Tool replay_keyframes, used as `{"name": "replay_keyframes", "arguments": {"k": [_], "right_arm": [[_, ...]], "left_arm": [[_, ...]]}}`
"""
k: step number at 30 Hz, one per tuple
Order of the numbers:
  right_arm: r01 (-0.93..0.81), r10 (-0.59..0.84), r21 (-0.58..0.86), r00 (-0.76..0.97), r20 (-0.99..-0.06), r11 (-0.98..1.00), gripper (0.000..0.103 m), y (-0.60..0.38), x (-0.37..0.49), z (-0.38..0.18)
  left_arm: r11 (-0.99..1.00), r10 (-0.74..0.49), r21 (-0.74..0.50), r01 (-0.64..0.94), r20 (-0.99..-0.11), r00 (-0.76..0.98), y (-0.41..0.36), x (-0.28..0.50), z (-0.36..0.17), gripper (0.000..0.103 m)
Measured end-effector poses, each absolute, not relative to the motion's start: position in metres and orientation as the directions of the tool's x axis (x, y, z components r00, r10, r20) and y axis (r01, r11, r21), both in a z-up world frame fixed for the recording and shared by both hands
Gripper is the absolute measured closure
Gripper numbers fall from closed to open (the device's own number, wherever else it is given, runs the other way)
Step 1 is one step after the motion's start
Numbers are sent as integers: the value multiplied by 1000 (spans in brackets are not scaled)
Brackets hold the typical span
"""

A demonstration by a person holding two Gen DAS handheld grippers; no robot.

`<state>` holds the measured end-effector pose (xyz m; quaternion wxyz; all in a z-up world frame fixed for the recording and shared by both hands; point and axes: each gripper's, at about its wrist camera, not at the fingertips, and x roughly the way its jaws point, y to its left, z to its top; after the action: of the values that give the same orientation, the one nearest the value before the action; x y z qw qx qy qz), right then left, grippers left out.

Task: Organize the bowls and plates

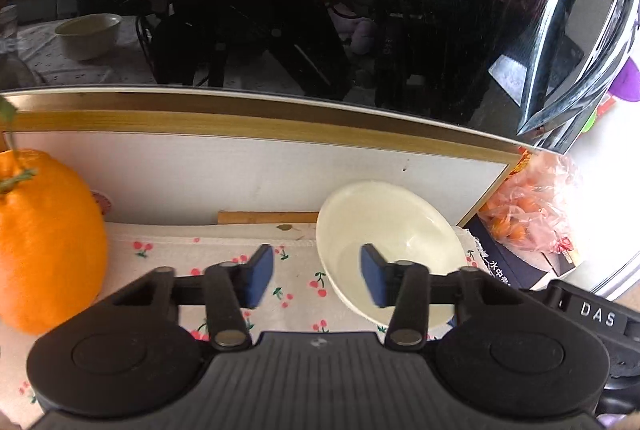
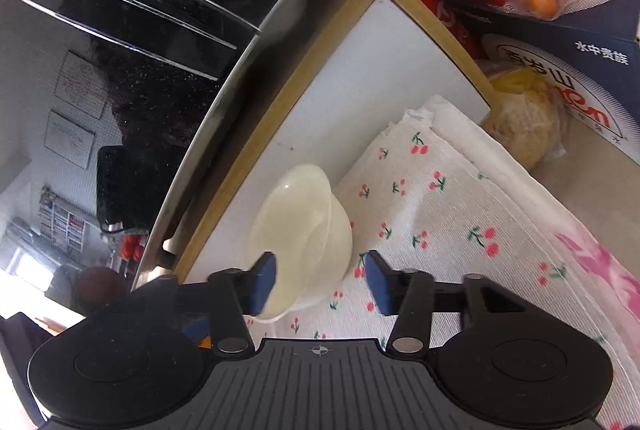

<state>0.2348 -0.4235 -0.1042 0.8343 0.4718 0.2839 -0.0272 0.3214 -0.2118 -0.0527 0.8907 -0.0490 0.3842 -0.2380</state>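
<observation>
- Left gripper (image 1: 317,277): its blue pads stand partly spread. The near rim of the bowl (image 1: 390,242) lies between them, and the right pad (image 1: 373,280) sits inside the bowl, but no pad presses on the rim as far as the left wrist view shows.
- Right gripper (image 2: 321,280): the jaws are part-way apart around the near edge of the same bowl (image 2: 304,230). The left pad (image 2: 264,284) lies against the inside of the rim; the right pad (image 2: 378,282) stands clear of the outer wall, over the cloth. Nothing is pinched.
- The bowl is cream-white, tilted up against the low white panel (image 1: 240,169), and empty inside.
- It rests on a cloth (image 2: 440,222) printed with small cherries, folded in layers.
- A large orange (image 1: 44,238) with a green stem stands on the cloth, well to the left of the bowl.
- Beside the cloth's far edge lies a pale yellow peeled fruit (image 2: 524,117), next to a dark blue box (image 2: 580,77).
- On that box sits a clear plastic bag (image 1: 532,205) holding small orange fruits.
- Behind the panel rises a glossy black oven door (image 2: 120,49) with a chrome handle (image 1: 580,21).
</observation>
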Motion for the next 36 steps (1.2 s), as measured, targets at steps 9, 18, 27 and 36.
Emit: {"name": "replay_keyframes", "arguments": {"k": [9,18,27,36], "right_arm": [[323,221,780,839,-498,536,88,-423,241,-107],[321,203,756,837,-509,570,89,-409,230,-80],[307,209,764,844,-495,567,88,-389,200,-35],[306,200,740,837,-509,599,88,-366,153,6]], "left_arm": [[877,-469,-283,388,-677,567,-209,326,-52,94],[885,-449,-247,395,-677,583,-199,307,-20,94],[884,-449,-224,411,-652,611,-170,269,29,94],[879,-459,-238,414,-661,594,-167,228,50,94]]}}
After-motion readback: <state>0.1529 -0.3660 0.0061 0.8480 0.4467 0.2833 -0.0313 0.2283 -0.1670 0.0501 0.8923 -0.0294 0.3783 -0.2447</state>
